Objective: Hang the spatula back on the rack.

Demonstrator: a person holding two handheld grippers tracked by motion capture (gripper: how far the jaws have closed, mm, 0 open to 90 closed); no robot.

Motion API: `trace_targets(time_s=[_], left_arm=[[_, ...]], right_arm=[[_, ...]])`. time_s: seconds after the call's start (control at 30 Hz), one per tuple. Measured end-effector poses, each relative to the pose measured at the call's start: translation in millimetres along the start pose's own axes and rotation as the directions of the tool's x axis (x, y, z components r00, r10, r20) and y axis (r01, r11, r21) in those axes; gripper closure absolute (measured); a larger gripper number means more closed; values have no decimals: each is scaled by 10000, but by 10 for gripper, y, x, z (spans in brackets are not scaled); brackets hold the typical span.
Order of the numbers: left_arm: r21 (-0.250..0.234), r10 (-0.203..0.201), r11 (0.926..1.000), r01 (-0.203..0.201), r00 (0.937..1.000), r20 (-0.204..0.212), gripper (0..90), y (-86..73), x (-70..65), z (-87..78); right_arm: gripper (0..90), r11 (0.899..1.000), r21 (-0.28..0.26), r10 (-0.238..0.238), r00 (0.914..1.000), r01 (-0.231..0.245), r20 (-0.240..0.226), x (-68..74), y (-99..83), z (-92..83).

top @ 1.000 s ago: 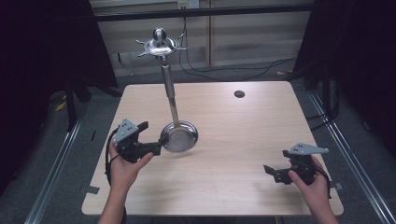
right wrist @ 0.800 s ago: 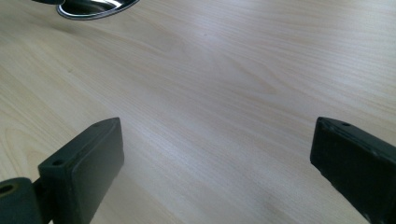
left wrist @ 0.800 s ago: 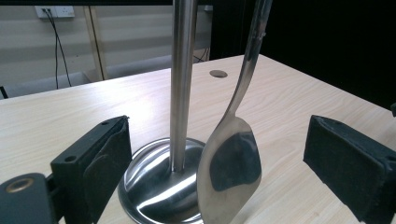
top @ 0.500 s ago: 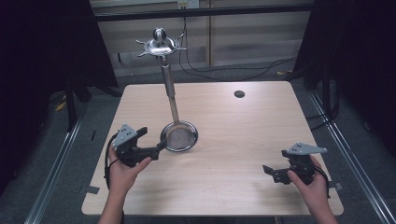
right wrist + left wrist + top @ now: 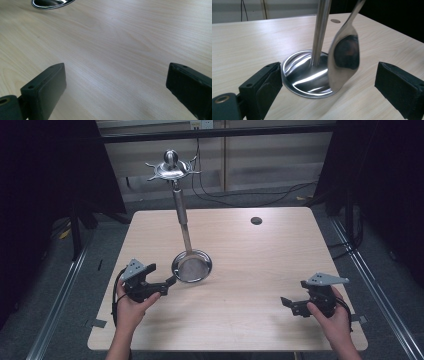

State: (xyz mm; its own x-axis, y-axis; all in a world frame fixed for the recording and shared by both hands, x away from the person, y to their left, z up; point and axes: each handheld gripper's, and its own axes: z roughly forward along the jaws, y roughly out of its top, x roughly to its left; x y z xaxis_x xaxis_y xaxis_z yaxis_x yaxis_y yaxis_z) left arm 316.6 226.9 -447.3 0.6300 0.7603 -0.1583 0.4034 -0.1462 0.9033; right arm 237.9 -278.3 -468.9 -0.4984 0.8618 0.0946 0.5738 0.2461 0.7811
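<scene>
Stand: a shiny metal utensil stand [image 5: 191, 266] rises from a round base near the middle of the table, a little toward the left edge; its post [image 5: 181, 215] leans toward the far edge in the high view and ends in a hooked crown [image 5: 171, 169].
Spoon: a polished spoon [image 5: 343, 56] hangs bowl-down beside the post in the left gripper view, its tip low over the rim of the base; whether it touches the base cannot be told.
Left gripper: the left gripper [image 5: 169, 283] sits near the left edge, just beside the base, held in the person's left hand [image 5: 131, 306]; its jaws stand wide apart, one on each side of the base and spoon, gripping nothing.
Right gripper: the right gripper [image 5: 286, 303] hovers near the near right corner in the person's right hand [image 5: 336, 316], well apart from the stand; its jaws are spread over bare wood.
Table: pale wood table [image 5: 260, 265], with a small dark round cap [image 5: 256, 220] near the far edge.
</scene>
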Motion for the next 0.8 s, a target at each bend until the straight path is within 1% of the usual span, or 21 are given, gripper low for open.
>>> trace_targets(time_s=[0.07,0.23,0.27,0.33,0.47,0.57,0.63,0.8], left_arm=[[22,-125,9999,125,9999,21,73,-41,20,12],[55,-141,9999,141,9999,-37,73,-90,56,20],[57,-173,9998,173,9998,22,73,-99,63,24],[126,-235,9996,235,9997,-47,72,-121,71,35],[270,-217,9994,220,9997,-116,72,-155,99,52],[321,-194,9993,197,9998,-100,72,-158,101,53],[281,-269,9992,270,9996,-40,73,-160,100,57],[309,-294,9991,293,9996,25,70,-162,96,67]], right_arm=[[26,10000,-43,21,10000,-21,0,-7,0,-4],[26,10000,-25,-3,10000,3,1,1,1,-5],[26,10000,-25,-3,10000,3,1,1,1,-5],[26,10000,-8,3,10000,-3,-20,4,0,-1],[26,10000,13,24,10000,-24,-29,11,-2,0],[26,10000,-6,-3,10000,3,-24,9,-3,2],[26,10000,16,34,10000,-34,-16,15,-5,3],[26,10000,44,-71,10000,71,-24,19,-11,10]])
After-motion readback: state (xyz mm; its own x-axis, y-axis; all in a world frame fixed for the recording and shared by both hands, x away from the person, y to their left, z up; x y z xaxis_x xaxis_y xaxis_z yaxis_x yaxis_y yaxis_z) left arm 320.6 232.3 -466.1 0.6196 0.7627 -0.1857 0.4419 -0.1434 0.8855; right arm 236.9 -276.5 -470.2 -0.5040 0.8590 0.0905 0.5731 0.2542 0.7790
